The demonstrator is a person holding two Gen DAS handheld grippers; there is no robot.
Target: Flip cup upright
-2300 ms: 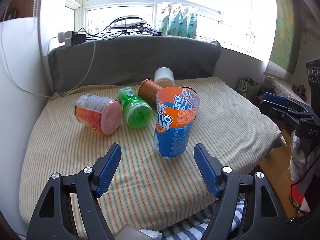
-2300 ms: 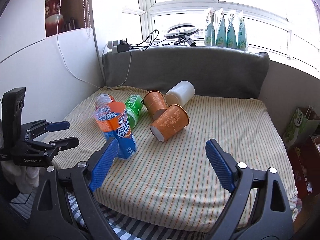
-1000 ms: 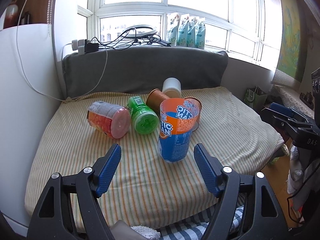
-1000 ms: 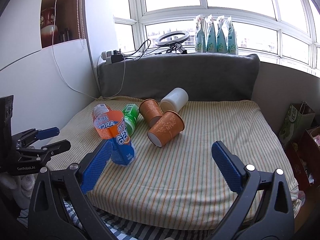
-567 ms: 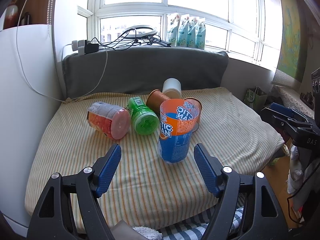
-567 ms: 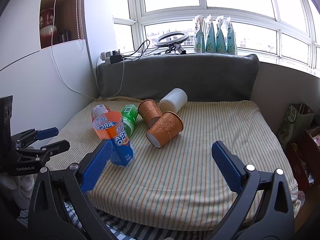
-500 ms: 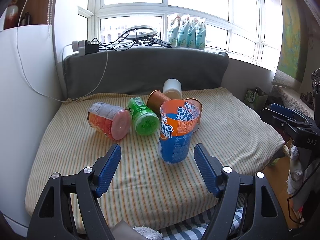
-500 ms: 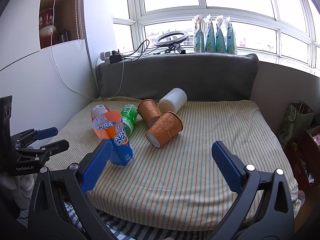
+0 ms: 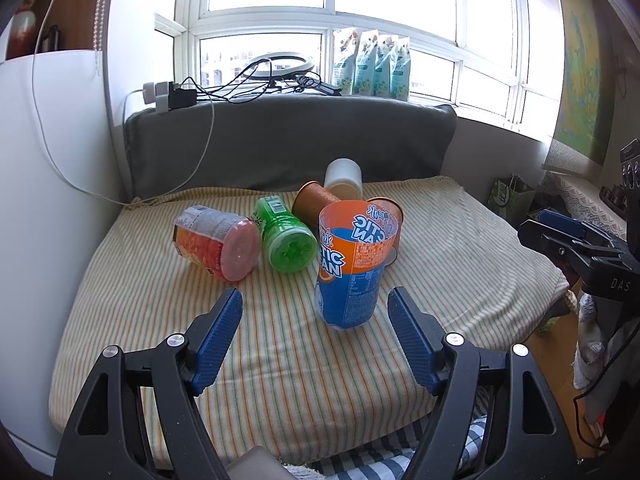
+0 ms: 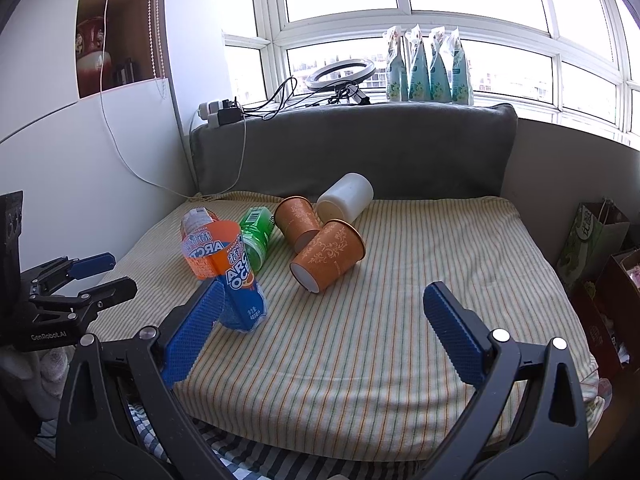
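Orange-and-blue cup [image 9: 354, 264] stands mouth-up, leaning slightly, at centre frame on the striped mattress [image 9: 280, 344]. Left gripper [image 9: 314, 320] and right gripper [image 10: 320, 320] both gape wide, holding nothing.

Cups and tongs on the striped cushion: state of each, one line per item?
orange-blue cup: upright, mouth up, leaning slightly
front brown paper cup: on its side
rear brown paper cup: on its side
white cup: on its side
green cup: on its side
pink-orange cup: on its side
left tongs: open, empty
right tongs: open, empty
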